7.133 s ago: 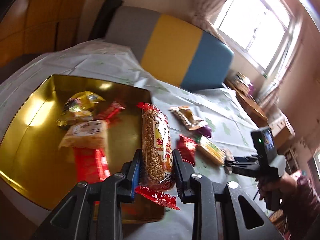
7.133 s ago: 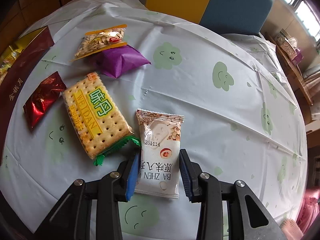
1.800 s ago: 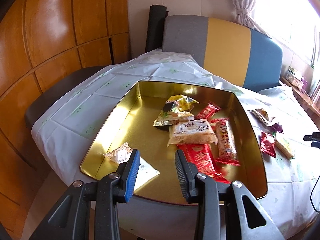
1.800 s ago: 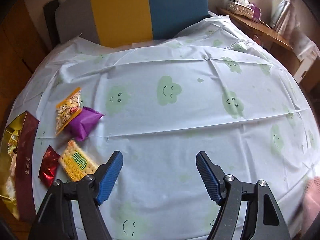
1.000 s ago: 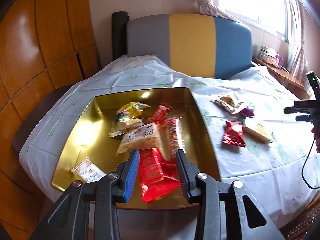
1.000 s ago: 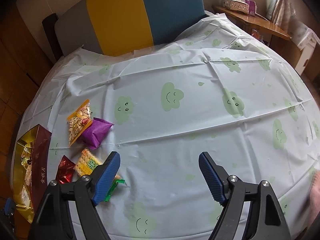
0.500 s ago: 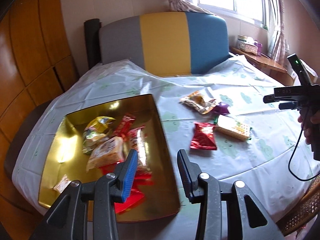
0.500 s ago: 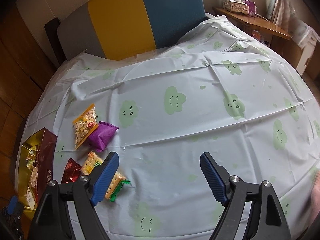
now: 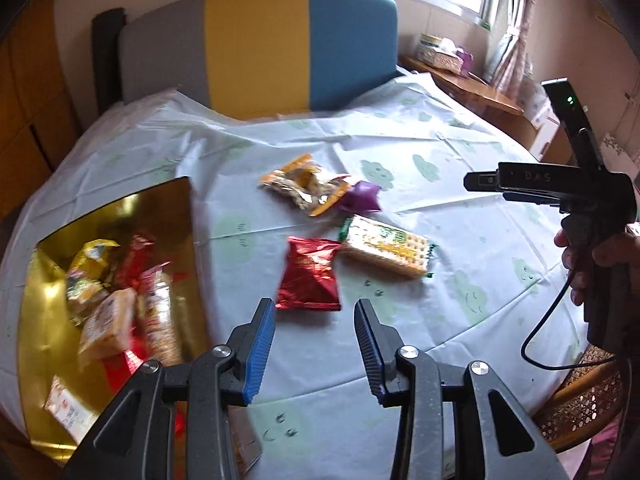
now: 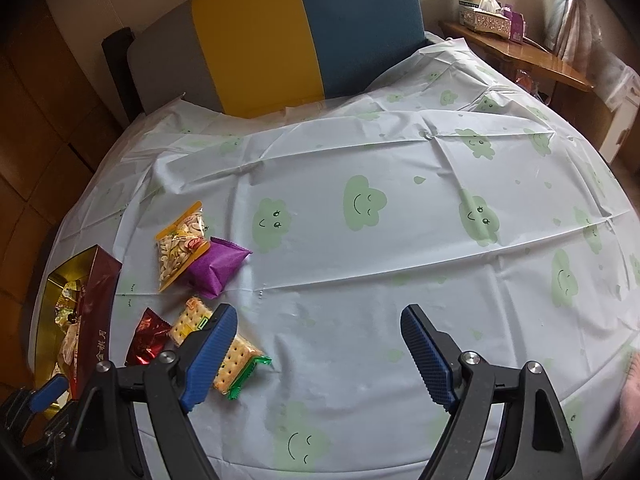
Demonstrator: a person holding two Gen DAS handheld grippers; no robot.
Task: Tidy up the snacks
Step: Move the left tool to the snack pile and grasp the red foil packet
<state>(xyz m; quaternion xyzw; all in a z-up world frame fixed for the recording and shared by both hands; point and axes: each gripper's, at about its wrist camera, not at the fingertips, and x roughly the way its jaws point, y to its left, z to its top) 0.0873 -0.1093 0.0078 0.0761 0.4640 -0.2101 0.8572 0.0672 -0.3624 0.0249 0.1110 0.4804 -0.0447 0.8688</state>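
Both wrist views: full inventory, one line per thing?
gold tray: 1, gold inside, maroon outside, table's left edge, several snack packs inside
red foil pack: 1, red, on cloth beside tray
cracker pack: 1, yellow-green, right of red pack
peanut pack: 1, orange-clear, farther back
purple pack: 1, purple, against peanut pack
tablecloth: 1, pale with green clouds
chair: 1, grey-yellow-blue
left hand-held gripper: open, empty
right hand-held gripper: open, empty

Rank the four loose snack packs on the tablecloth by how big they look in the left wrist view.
1. Cracker pack and red foil pack: too alike to split, and the red one lies nearer the camera.
2. Orange nut bag.
3. Purple pack, partly hidden behind the nut bag.
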